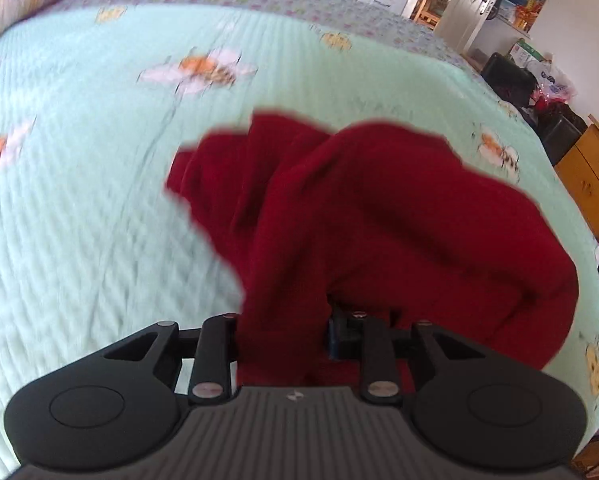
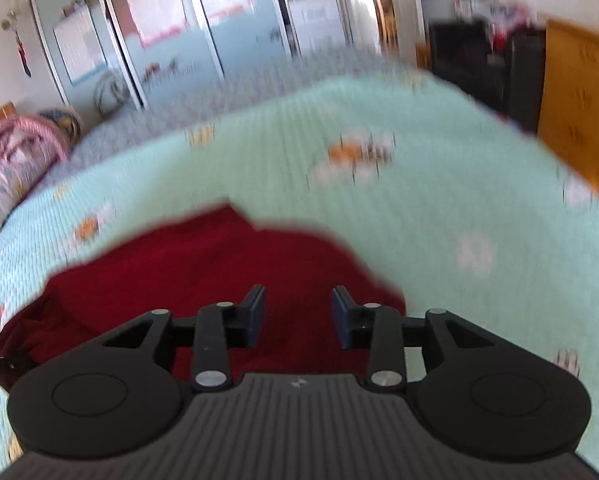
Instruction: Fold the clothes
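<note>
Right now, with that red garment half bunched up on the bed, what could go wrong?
Only the left hand-held gripper grips the red garment; the right hand-held gripper is open and empty, so the fold may sag unevenly. The cloth is bunched, so creases could get folded in.

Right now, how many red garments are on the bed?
1: the red garment lies bunched on the green bedspread, one fold in the left hand-held gripper. Others may be out of view.

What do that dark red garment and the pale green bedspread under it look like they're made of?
The dark red garment looks like soft matte fleece or thick knit: it drapes in rounded folds without shine. The pale green bedspread looks like quilted cotton, with ribbed stitch lines and printed bees. Blur leaves both uncertain.
</note>
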`<state>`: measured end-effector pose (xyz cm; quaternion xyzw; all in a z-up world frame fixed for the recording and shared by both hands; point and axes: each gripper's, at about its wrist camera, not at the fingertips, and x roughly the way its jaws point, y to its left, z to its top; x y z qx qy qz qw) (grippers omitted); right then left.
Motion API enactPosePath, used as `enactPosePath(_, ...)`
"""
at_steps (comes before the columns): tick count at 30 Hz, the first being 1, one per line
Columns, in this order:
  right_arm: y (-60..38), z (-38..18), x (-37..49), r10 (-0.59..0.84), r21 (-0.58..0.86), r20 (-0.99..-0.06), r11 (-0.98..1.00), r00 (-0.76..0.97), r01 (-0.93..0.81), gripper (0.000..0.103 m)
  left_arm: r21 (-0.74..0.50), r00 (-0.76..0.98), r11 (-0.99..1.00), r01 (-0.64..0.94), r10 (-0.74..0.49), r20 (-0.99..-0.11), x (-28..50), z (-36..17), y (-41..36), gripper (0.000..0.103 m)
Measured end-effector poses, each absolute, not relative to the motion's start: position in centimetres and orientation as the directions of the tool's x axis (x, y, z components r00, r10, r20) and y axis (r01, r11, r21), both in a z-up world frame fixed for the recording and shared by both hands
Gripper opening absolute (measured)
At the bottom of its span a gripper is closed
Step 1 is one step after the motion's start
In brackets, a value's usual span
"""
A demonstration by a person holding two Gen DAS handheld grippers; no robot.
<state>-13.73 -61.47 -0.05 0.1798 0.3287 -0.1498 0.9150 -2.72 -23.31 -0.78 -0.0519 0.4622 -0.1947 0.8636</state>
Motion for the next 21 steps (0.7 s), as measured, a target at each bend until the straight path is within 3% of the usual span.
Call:
enactPosePath(3, -60.7, -0.4, -15.5, -0.149, 0.236, -0.637, 0.897, 0.756, 0.375, 0.05, -0.302, 0.502, 0.906, 0.295, -0.417, -0.758, -4.7, -1.1, -21.7, 0.038)
enactPosePath(7, -58.9, 0.7, -15.9, -0.093, 0.184, -0.574, 0.953, 0.813, 0.24, 0.056, -0.326, 0.536, 0.893, 0.309, -0.447, -0.716, -6.4, 0.2, -20.4, 0.056)
enactPosePath(9, -57.6, 0.9, -15.2, -0.074, 0.118, -0.553, 0.979, 0.83, 0.165, 0.069, -0.35, 0.546, 0.892, 0.287, -0.452, -0.706, -6.2, 0.4, -20.1, 0.056)
enactPosePath(10, -56.6, 0.8, -14.8, -0.068, 0.08, -0.546, 0.988, 0.835, 0.133, 0.071, -0.363, 0.549, 0.89, 0.276, -0.456, -0.701, -6.2, 0.4, -19.8, 0.056)
enactPosePath(14, -52.4, -0.6, -12.2, -0.062, -0.094, -0.534, 0.995, 0.843, 0.013, 0.073, -0.387, 0.537, 0.883, 0.265, -0.469, -0.702, -8.0, 0.3, -19.0, 0.056)
enactPosePath(21, -48.0, -4.9, -6.4, -0.151, -0.388, -0.554, 0.917, 0.819, -0.093, 0.073, -0.286, 0.511, 0.896, 0.34, -0.431, -0.744, -9.9, 0.0, -20.9, 0.056)
